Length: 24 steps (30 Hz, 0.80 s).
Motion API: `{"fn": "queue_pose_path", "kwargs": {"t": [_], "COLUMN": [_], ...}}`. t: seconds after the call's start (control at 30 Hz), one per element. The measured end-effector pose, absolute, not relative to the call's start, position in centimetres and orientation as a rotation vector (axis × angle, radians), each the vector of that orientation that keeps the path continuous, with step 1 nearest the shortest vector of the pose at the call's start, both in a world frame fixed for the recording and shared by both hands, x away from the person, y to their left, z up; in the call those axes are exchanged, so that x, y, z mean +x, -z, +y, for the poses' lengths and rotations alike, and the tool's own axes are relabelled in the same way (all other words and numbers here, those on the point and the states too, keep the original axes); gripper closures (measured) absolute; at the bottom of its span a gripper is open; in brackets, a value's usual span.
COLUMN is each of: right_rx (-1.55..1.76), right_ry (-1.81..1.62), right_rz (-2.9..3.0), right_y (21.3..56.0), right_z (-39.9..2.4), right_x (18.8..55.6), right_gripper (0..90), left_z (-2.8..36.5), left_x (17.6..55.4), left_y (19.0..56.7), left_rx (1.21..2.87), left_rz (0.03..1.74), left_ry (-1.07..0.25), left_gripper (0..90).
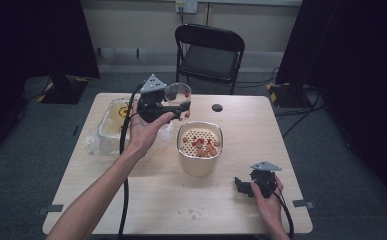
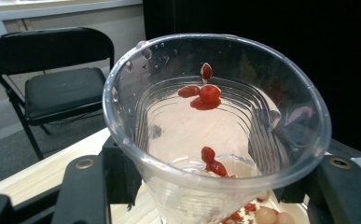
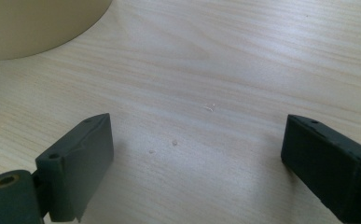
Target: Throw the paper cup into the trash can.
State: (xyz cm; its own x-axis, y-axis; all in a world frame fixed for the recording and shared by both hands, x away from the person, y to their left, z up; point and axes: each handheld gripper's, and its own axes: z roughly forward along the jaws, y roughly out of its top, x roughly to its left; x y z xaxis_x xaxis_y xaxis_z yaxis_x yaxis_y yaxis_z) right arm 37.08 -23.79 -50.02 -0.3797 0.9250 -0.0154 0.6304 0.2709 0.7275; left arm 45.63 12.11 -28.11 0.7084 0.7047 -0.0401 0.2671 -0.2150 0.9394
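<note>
My left gripper (image 1: 180, 106) is raised over the back of the table, shut on a clear plastic cup (image 1: 177, 92) that tilts toward the right. In the left gripper view the cup (image 2: 243, 70) fills the space between the jaws, and a few red berries (image 2: 205, 93) cling to its wet inner wall. Below and to the right stands a cream pot (image 1: 199, 162) with a perforated insert that holds red and tan pieces (image 1: 204, 146). My right gripper (image 1: 242, 186) rests on the table near the front right, open, with bare wood between its jaws (image 3: 197, 163).
A plastic-wrapped tray (image 1: 112, 120) sits at the table's back left. A small dark disc (image 1: 217, 107) lies near the far edge. A black folding chair (image 1: 210, 52) stands behind the table. Crumbs (image 1: 192, 214) lie near the front edge. The pot's wall (image 3: 33, 23) is close to the right gripper.
</note>
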Motion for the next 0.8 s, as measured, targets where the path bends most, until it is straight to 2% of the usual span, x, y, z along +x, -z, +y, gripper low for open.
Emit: {"fn": "queue_pose_path", "kwargs": {"t": [0.47, 0.8], "right_rx": [1.402, 1.402], "right_ry": [-0.896, -0.896], "right_rz": [2.107, 2.107], "right_y": [50.0, 50.0], "right_z": [-23.8, -23.8], "right_x": [37.1, 37.1], "right_gripper": [8.5, 8.6], "left_z": [17.3, 21.6], "left_x": [46.5, 47.1], "left_y": [27.4, 28.8], "left_rx": [1.751, 1.731], "left_rz": [0.890, 1.005], "left_ry": [-0.574, -0.645], "left_gripper": [38.3, 37.9]}}
